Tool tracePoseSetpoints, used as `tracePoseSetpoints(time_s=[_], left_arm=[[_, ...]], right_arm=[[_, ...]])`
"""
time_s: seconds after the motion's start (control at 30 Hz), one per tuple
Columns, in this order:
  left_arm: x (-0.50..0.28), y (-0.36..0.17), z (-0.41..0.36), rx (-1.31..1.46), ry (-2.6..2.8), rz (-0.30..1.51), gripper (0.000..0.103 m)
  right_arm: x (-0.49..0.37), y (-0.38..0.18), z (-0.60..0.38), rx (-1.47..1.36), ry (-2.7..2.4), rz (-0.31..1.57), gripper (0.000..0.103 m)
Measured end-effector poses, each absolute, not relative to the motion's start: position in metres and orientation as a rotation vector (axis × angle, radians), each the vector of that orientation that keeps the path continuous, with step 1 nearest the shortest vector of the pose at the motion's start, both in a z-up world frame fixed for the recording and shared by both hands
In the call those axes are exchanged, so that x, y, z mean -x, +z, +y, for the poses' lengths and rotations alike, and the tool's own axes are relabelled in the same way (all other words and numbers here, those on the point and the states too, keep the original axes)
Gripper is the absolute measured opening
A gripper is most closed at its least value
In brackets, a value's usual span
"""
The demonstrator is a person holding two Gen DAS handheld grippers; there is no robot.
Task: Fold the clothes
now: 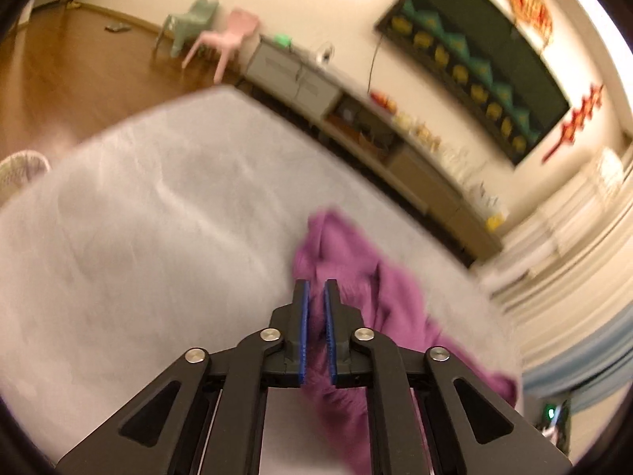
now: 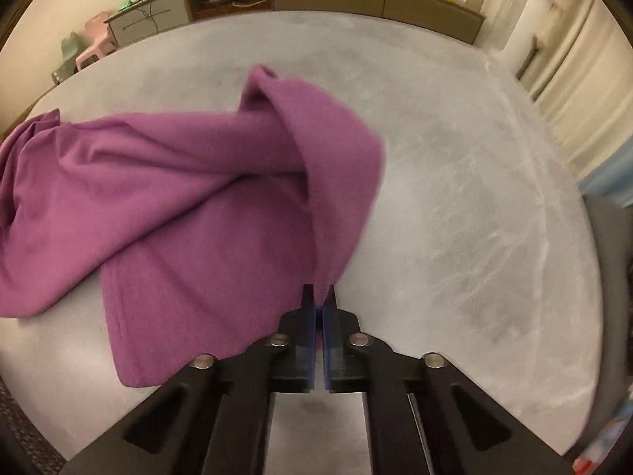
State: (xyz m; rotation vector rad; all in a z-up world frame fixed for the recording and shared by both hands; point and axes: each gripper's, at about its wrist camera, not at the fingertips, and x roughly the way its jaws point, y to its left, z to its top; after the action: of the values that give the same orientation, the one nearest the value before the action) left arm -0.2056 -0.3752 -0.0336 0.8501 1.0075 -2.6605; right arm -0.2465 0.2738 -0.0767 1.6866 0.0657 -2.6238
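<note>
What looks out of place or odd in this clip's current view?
Mostly the purple garment: it lies bunched and twisted on the grey surface, one part pulled up into the shut right claw. The left claw has cloth between its pads with a narrow gap. The left view is motion-blurred. No damage or spill shows.

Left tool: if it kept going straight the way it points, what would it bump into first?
Probably the purple garment: it lies right between and just past the left tool tips, with the grey table beneath. Blur makes depth uncertain.
</note>
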Motion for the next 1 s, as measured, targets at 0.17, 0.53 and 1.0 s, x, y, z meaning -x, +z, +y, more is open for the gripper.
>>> tracePoseSetpoints(time_s=[0.17,0.53,1.0], left_arm=[[0.19,0.027,-0.442,-0.621,-2.634,0.971,0.0],[0.228,-0.078,-0.314,-1.355,-2.796,0.675,0.03],[0.238,-0.118,-0.224,-1.467,-2.702,0.377,0.065]], right_arm=[[0.201,0.045,0.347,-1.139,-2.626,-0.519,0.002],[0.233,-0.086,0.41,-1.541,-2.806,-0.77,0.054],[0.217,-0.166,0.319,-1.828,-2.597,0.237,0.066]])
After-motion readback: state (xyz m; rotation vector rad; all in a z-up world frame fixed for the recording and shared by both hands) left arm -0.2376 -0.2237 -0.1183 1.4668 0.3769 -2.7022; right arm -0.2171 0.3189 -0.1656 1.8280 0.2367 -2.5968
